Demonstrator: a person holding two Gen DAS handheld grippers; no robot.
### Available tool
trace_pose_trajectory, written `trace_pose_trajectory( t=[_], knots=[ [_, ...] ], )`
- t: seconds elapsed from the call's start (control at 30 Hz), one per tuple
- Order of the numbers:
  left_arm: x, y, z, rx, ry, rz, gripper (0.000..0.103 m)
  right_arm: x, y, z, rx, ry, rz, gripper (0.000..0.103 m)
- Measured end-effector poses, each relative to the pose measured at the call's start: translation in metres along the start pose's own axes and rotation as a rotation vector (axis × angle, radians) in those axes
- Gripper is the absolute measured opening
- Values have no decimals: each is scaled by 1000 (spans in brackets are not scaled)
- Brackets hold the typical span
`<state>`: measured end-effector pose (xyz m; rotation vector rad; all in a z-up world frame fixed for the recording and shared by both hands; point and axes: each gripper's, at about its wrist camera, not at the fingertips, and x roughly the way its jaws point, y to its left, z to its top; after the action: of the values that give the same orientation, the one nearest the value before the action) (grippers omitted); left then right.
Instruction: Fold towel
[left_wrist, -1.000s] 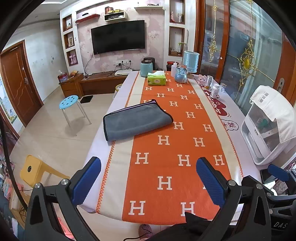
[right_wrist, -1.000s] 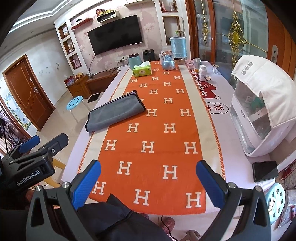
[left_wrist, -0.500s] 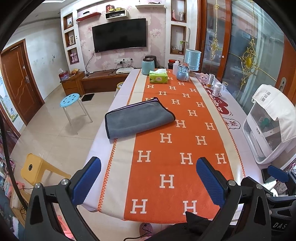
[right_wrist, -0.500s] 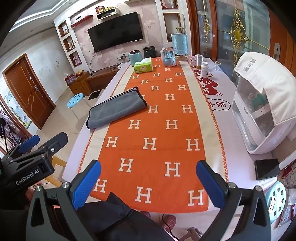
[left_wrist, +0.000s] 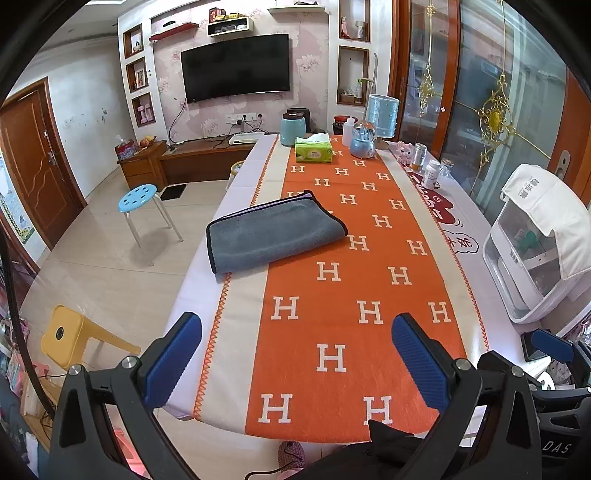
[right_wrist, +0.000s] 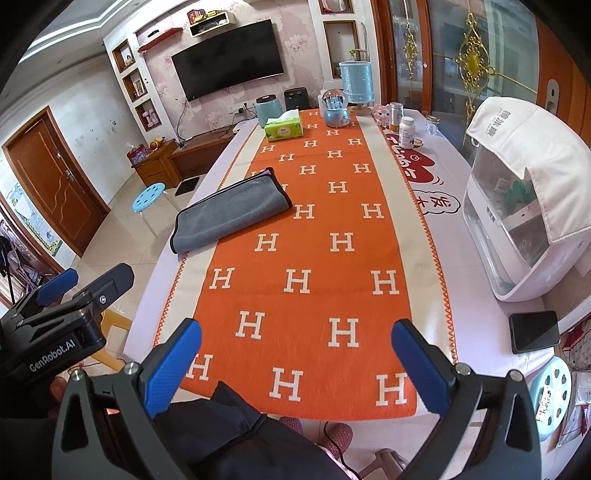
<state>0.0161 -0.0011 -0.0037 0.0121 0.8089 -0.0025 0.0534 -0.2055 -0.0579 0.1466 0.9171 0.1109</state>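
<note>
A grey towel (left_wrist: 273, 234) with a dark border lies folded on the left side of the long table, partly on the orange H-patterned runner (left_wrist: 343, 295). It also shows in the right wrist view (right_wrist: 231, 212). My left gripper (left_wrist: 295, 360) is open and empty, held back beyond the table's near end, well short of the towel. My right gripper (right_wrist: 295, 363) is also open and empty, over the near end of the runner. The left gripper's body (right_wrist: 62, 317) shows at the left of the right wrist view.
A white appliance under a cloth cover (right_wrist: 517, 206) stands at the right edge, a black phone (right_wrist: 533, 330) near it. A green tissue box (left_wrist: 313, 150), jars, bottles and a blue canister crowd the far end. Stools (left_wrist: 142, 199) stand on the floor to the left.
Both views have pulled back and risen slightly, so the towel and table look a little farther away. The towel has not moved. Both grippers stay open.
</note>
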Motion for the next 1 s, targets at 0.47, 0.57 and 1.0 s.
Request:
trace_pose_trajectory(
  t=[0.47,0.57,1.0],
  knots=[
    [2,-1,-1,4,5,-2,102,1,-2,-2,3,4,-3,103],
    [2,-2,-2,5,6,-4,102,1,-3,-3,4,6,-4,103],
    [3,-3,-3,8,10,-4,102,1,-6,-6,9,14,-7,103]
  ],
)
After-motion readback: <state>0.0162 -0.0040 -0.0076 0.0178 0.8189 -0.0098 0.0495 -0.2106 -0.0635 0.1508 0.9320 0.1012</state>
